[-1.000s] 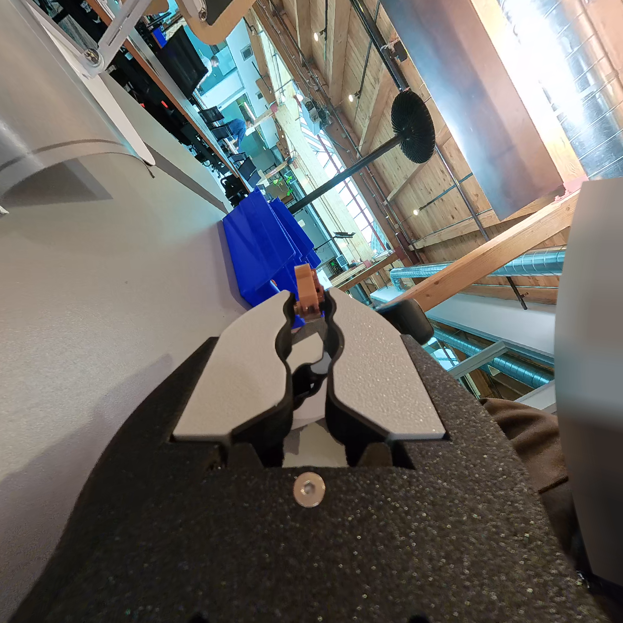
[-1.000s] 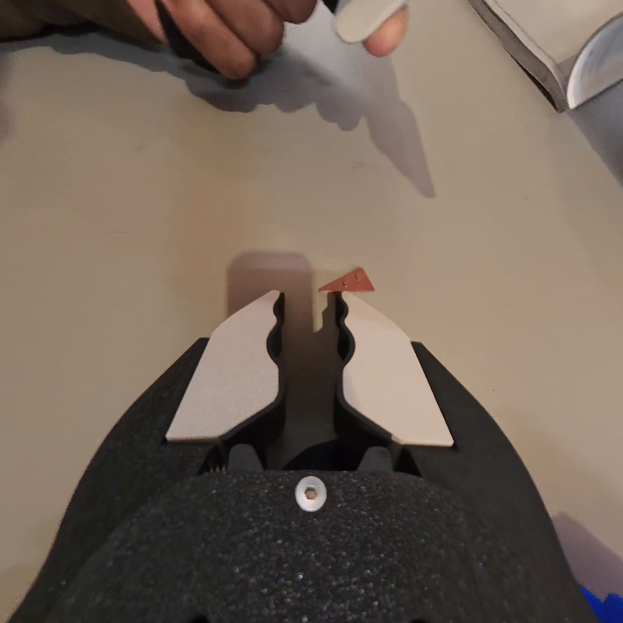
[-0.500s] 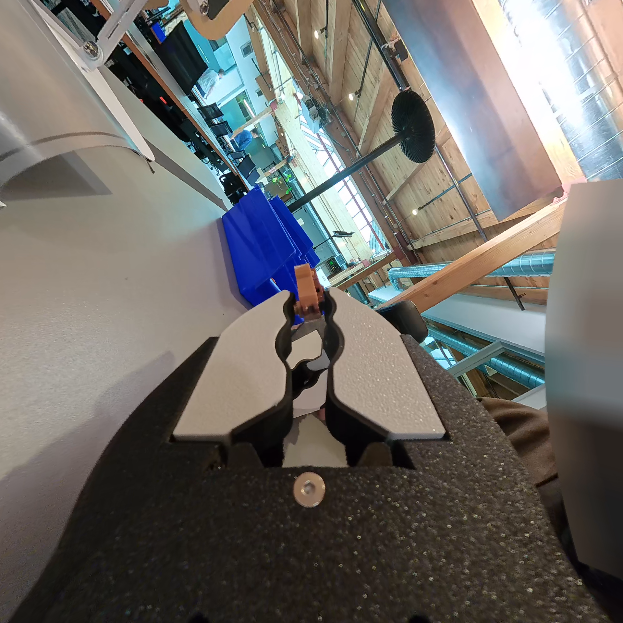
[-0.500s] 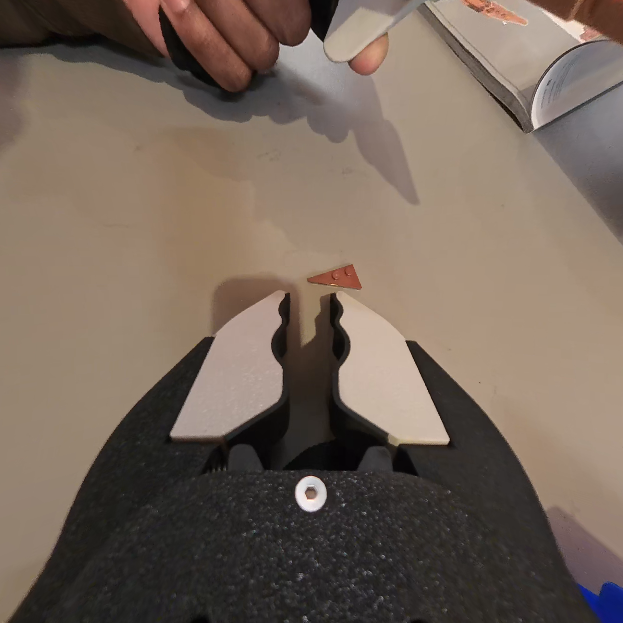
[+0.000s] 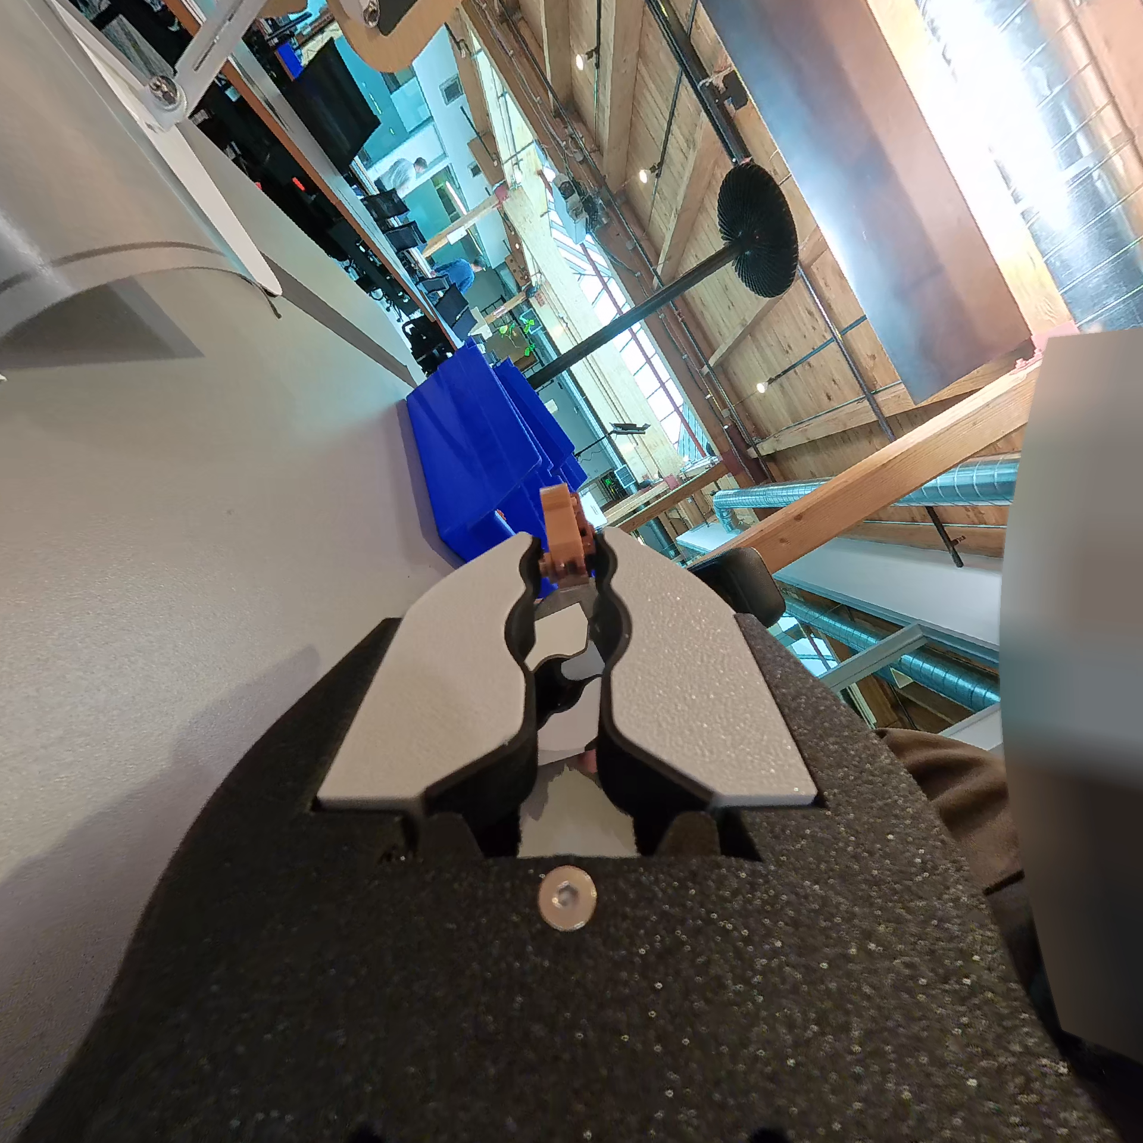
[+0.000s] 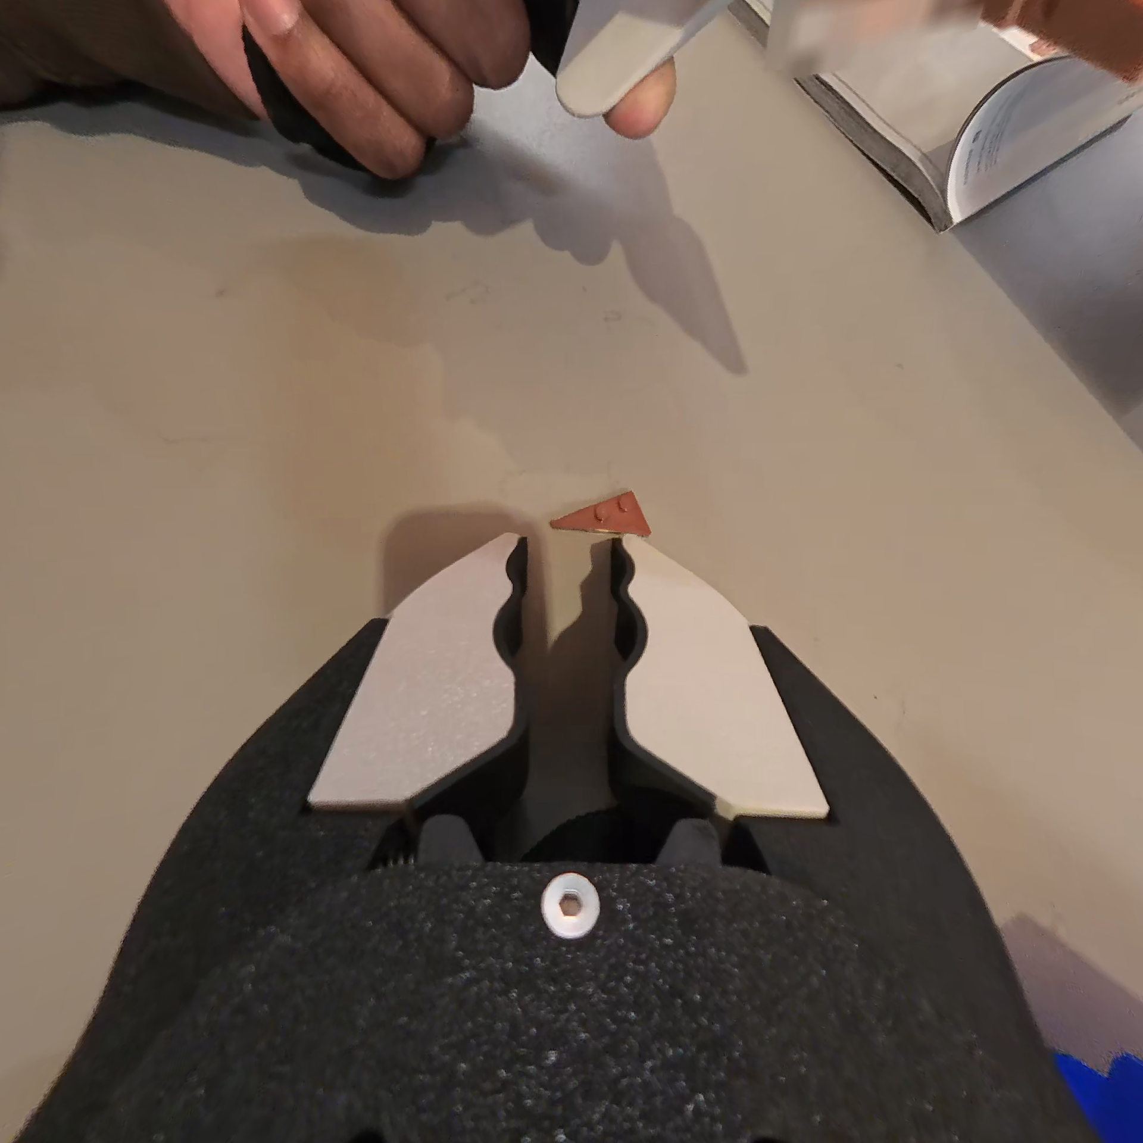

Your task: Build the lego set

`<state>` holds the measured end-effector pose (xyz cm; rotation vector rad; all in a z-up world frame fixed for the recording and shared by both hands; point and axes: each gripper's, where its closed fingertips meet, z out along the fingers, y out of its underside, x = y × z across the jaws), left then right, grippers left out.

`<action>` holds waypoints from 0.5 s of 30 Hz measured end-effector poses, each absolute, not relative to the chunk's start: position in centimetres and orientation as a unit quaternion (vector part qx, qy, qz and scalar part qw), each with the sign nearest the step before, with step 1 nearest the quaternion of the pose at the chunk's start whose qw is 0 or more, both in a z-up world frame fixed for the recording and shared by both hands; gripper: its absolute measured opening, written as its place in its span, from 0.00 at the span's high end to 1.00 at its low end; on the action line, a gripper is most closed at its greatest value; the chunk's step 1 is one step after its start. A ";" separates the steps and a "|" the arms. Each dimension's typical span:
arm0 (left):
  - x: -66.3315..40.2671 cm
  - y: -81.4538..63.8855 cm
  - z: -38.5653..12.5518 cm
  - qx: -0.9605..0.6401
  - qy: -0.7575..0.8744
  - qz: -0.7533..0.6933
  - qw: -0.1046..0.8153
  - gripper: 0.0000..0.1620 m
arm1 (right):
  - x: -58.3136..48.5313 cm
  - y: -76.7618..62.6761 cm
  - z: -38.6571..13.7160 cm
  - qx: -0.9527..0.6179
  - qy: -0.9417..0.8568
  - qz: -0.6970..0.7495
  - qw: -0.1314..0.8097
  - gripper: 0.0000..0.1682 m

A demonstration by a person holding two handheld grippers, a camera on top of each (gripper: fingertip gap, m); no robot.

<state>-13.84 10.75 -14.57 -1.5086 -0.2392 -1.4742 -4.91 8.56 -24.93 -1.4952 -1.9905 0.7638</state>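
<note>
My left gripper (image 5: 564, 547) is shut on a small brown and tan lego assembly (image 5: 564, 532), held up off the table with the view tilted toward the ceiling. My right gripper (image 6: 569, 539) is open and empty, pointing down at the beige table. A reddish-brown wedge plate (image 6: 603, 516) lies flat on the table just past my right fingertip (image 6: 625, 544), slightly right of the gap between the jaws. The hand (image 6: 371, 80) that holds the left gripper shows at the top of the right wrist view.
Blue bins (image 5: 488, 445) stand on the grey table (image 5: 185, 495) ahead of the left gripper. An open instruction booklet (image 6: 965, 124) lies at the top right of the right wrist view. A blue bin corner (image 6: 1101, 1064) shows at the bottom right. Spacing between my two grippers at the tips: around 15 cm.
My right gripper drew back slightly from the wedge plate, then came close to it again. The booklet came more into view. The left gripper kept its hold and barely moved.
</note>
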 end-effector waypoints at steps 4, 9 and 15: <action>-13.6 10.7 -14.6 -0.622 -0.097 -0.607 0.486 0.90 | -5.2 8.2 -25.0 -0.545 -0.744 0.286 0.260 0.82; -13.4 10.7 -14.6 -0.623 -0.093 -0.607 0.485 0.90 | -5.5 8.0 -25.1 -0.533 -0.755 0.282 0.257 0.81; -13.8 10.7 -14.3 -0.620 -0.095 -0.605 0.491 0.90 | -5.4 9.2 -25.0 -0.628 -0.693 0.256 0.246 0.82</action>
